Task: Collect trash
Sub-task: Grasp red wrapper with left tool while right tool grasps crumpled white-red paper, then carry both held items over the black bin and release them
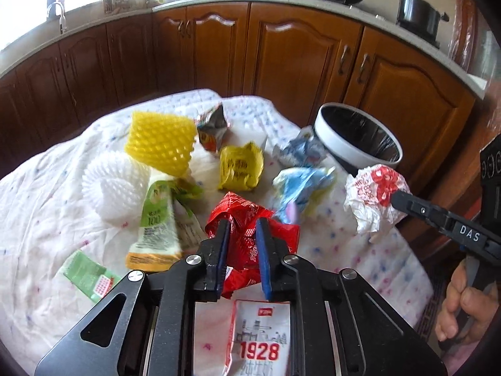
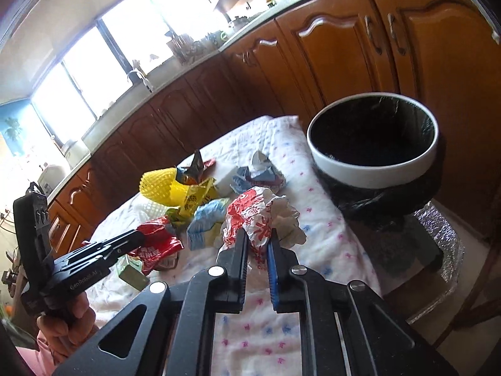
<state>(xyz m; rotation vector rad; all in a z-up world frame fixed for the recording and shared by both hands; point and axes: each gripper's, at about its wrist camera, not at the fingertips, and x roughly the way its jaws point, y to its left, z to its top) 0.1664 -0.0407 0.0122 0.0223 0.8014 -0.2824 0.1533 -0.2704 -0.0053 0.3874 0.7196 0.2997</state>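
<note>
Table draped in white flower-print cloth (image 1: 47, 194); yellow foam net (image 1: 159, 141), white foam net (image 1: 116, 185), green carton (image 1: 156, 219), yellow packet (image 1: 239, 167) strewn centre-left.

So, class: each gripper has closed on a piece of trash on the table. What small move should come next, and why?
Probably carry the right gripper over to the bin. Its jaws are shut on the crumpled red-and-white wrapper, the open, black-lined bin stands close beside it, and the left gripper, pinching the red wrapper, sits farther away.

brown wooden cabinet doors (image 1: 291, 50) along wall | dark steel pot (image 1: 418, 11) on grey counter (image 1: 219, 0) | chrome tap (image 1: 58, 11) by window
</note>
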